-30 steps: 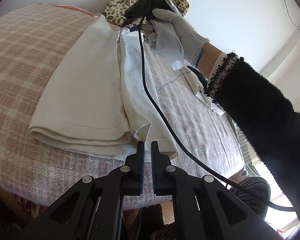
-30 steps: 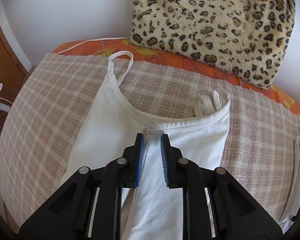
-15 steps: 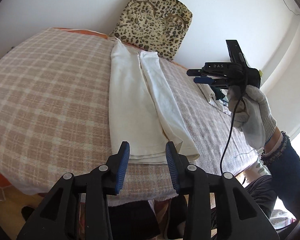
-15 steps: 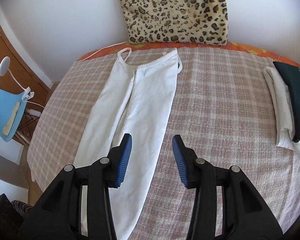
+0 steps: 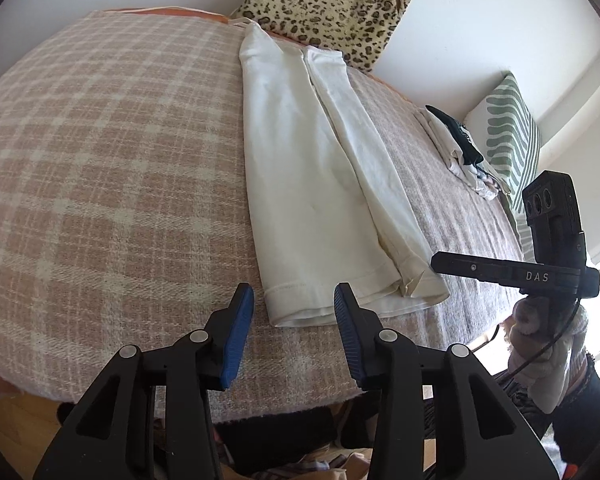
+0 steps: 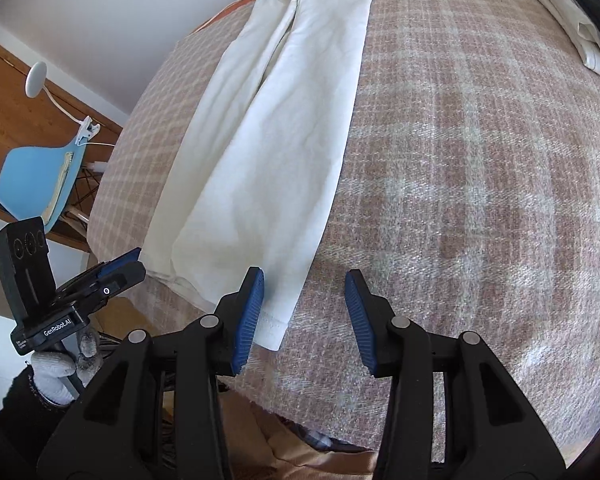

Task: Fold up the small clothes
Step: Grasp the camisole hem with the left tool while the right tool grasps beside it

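Note:
A white camisole lies flat on the checked bed cover, both sides folded in, forming a long strip from the leopard cushion to the near edge. It also shows in the right wrist view. My left gripper is open and empty just before the hem's left corner. My right gripper is open and empty; its left fingertip sits by the hem's right corner. The right gripper also shows in the left wrist view.
A leopard cushion stands at the head of the bed. A stack of folded clothes lies at the right, next to a green striped pillow. A blue chair and a wooden desk stand left of the bed.
Both grippers let go of the camisole, opened and pulled back to the near edge. The right gripper came from the neckline down to the hem. The garment now lies flat as a strip.

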Motion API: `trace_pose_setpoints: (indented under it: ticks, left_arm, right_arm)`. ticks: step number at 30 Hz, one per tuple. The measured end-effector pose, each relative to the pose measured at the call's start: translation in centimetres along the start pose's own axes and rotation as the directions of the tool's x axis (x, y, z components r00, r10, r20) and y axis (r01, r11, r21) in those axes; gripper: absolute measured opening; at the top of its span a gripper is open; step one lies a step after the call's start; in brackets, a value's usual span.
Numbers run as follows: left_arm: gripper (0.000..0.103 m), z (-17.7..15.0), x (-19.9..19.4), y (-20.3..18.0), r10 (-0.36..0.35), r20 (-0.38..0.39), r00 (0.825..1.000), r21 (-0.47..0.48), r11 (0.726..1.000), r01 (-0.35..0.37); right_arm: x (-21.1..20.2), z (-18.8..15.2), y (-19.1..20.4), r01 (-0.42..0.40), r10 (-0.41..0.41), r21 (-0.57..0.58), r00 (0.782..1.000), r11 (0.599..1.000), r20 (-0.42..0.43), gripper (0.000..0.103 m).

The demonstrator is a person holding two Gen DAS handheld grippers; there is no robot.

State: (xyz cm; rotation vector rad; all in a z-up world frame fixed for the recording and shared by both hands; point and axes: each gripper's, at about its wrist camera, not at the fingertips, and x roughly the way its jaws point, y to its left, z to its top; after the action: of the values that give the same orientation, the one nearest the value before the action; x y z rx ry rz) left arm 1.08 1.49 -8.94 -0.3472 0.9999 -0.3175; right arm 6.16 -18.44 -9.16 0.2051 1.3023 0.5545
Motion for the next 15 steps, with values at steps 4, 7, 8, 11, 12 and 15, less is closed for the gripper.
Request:
trace_pose_setpoints:
  ticks: [4, 7, 8, 11, 12, 15]
  left_arm:
    - [0.012, -0.1, 0.3, -0.7, 0.030, 0.030, 0.999, 0.071, 0.997, -0.032]
    - [0.005, 0.1, 0.5, -0.3, 0.038, 0.046, 0.998, 0.080, 0.996, -0.042]
    - [0.005, 0.0, 0.3, 0.2, 0.039, 0.050, 0.998, 0.060, 0.997, -0.042]
    - [0.005, -0.2, -0.5, 1.3, 0.053, 0.064, 0.997, 0.022, 0.998, -0.055]
    - [0.005, -0.2, -0.9, 1.6, 0.069, 0.076, 0.995, 0.018, 0.997, -0.071]
    - [0.005, -0.2, -1.8, 2.6, 0.084, 0.102, 0.991, -0.011, 0.996, -0.083]
  right_arm:
    - [-0.3, -0.3, 0.0, -0.017, 0.017, -0.001, 1.000, 1.000, -0.002, 0.045]
    - [0.1, -0.5, 0.4, 0.017, -0.017, -0.036, 1.000, 0.999, -0.002, 0.037]
    - [0.5, -0.5, 0.9, 0.049, -0.048, -0.056, 0.999, 0.997, 0.004, 0.025]
    - [0.9, -0.8, 1.8, 0.127, -0.125, -0.114, 0.992, 0.985, 0.023, 0.009]
    - [1.0, -0.9, 2.0, 0.140, -0.137, -0.124, 0.990, 0.982, 0.028, 0.008]
    - [1.1, -1.0, 2.4, 0.166, -0.162, -0.154, 0.986, 0.974, 0.038, 0.008]
